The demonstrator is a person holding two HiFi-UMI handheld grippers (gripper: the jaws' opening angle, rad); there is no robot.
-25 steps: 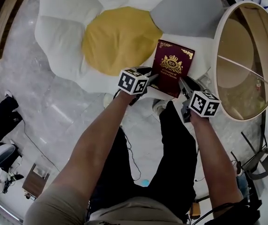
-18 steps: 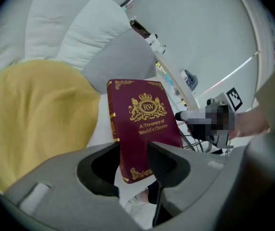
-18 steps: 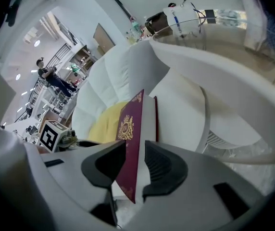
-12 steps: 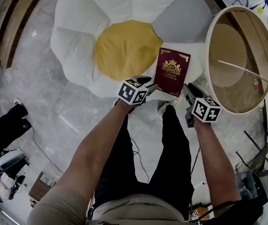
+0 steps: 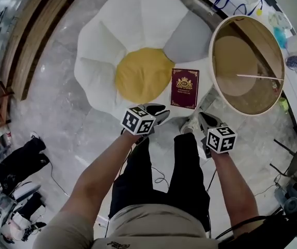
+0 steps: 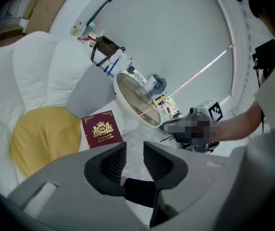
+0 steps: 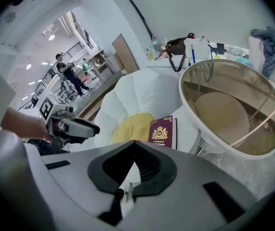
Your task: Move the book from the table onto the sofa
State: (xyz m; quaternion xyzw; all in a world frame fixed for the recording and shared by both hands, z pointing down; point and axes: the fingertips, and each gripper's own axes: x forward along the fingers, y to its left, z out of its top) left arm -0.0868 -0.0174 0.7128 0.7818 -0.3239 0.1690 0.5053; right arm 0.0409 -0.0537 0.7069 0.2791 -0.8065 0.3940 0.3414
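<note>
On the sofa [image 5: 138, 19], at 3 o'clock of its yellow centre [image 5: 143, 74], the book [image 5: 185, 88] lies flat, cover up, on a white petal [image 5: 203, 77]. The table [image 5: 231, 95] is just beside it at its 2 o'clock. So the book's off the table already.

Both my tools hang clear at the book's 6 o'clock, touching nothing. Left tool [image 5: 158, 112] is closing on air, w/ a gap showing btw its pads. Right tool [image 5: 203, 119] is clenched tight, empty.

What could go wrong, imo:
- The book sits near the petal's outer edge, by the gap btw sofa and table. The cushion looks soft, so if it sags or gets bumped, the book could slide off to the floor [image 5: 242, 139].
- A careless swing of either tool near it could nudge it the same way.

Hard to make out:
- Whether the book's near edge overhangs the petal; no view shows under it.
- The cover print is too small to read.
- The table's legs are mostly hidden under its top.
- Looking along the left tool, my own leg blocks what's below the jaws. Along the right tool, the tool body cuts off the sofa's front.
</note>
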